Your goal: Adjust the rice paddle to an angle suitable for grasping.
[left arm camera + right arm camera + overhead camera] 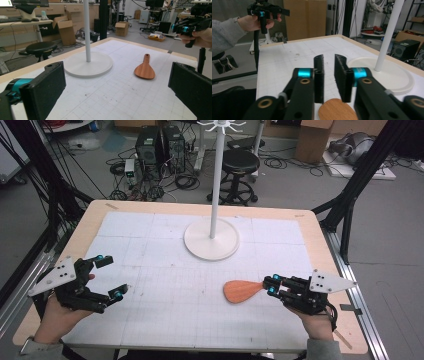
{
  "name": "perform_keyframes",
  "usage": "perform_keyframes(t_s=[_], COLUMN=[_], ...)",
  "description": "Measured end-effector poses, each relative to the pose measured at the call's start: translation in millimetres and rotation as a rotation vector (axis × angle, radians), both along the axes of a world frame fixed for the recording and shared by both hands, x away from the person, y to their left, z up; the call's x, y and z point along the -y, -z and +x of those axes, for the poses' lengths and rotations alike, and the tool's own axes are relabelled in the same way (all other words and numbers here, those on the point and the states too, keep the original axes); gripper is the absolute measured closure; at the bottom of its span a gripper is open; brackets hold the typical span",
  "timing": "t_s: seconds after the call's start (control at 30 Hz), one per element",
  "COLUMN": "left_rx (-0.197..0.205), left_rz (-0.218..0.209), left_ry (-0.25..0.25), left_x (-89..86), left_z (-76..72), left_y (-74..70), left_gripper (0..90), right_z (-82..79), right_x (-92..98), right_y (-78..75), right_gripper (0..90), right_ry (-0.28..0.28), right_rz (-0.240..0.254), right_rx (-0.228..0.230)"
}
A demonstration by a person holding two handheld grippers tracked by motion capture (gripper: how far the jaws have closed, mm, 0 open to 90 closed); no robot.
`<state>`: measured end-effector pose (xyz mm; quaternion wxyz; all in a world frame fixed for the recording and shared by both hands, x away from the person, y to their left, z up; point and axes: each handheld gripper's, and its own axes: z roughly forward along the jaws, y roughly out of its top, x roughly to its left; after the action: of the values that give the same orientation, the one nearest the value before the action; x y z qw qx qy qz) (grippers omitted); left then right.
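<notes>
lying flat near the desk's right edge, the wooden spatula [243,291] looks light, stiff and thin, hard to pinch by the blade; the narrow handle looks like the best hold. right gripper [270,285] hovers at the handle end, jaws nearly closed with a slim gap, gripping nothing that i can see. left gripper [111,276] sits near the left edge, jaws wide apart, empty. count: one spatula, one white stand [211,239], two grippers.

we see a grey floor [395,220] strewn with cables, a black stool [240,162], computer towers [160,145], cardboard boxes [66,28].
</notes>
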<state>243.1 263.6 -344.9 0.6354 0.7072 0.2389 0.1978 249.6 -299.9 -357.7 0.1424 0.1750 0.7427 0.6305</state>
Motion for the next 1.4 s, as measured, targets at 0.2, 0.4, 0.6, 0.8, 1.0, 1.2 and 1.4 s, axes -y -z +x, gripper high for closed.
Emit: perform_keyframes(t_s=[0.2,0.4,0.6,0.8,1.0,1.2,1.4], left_rx=[-0.005,-0.010,-0.006,-0.011,-0.020,-0.008,-0.024], left_rz=[0.003,0.006,0.010,0.015,0.018,0.011,0.019], left_ry=[0.000,-0.003,-0.011,-0.019,-0.032,-0.052,-0.059], left_x=[0.8,0.7,-0.9,-3.1,-7.0,-11.4,-10.3], left_z=[1.4,1.3,-2.4,-4.5,-8.2,-12.5,-11.3], left_y=[0.6,1.3,1.1,2.4,4.6,2.8,7.0], left_gripper=[1.8,1.8,1.8,1.8,1.8,1.8,1.8], right_z=[6.0,15.4,33.9,43.7,57.1,67.6,75.3], right_x=[-3.9,-9.8,-16.8,-21.4,-25.9,-32.3,-37.1], right_y=[5.2,11.4,20.1,25.0,32.6,41.5,49.7], right_gripper=[89.4,89.4,89.5,89.5,89.5,89.6,89.6], right_ry=[0.005,0.016,0.011,0.008,0.009,0.007,0.009], right_rz=[-0.023,-0.047,-0.021,-0.022,-0.014,-0.001,-0.040], right_rx=[-0.018,-0.022,-0.068,-0.093,-0.128,-0.189,-0.233])
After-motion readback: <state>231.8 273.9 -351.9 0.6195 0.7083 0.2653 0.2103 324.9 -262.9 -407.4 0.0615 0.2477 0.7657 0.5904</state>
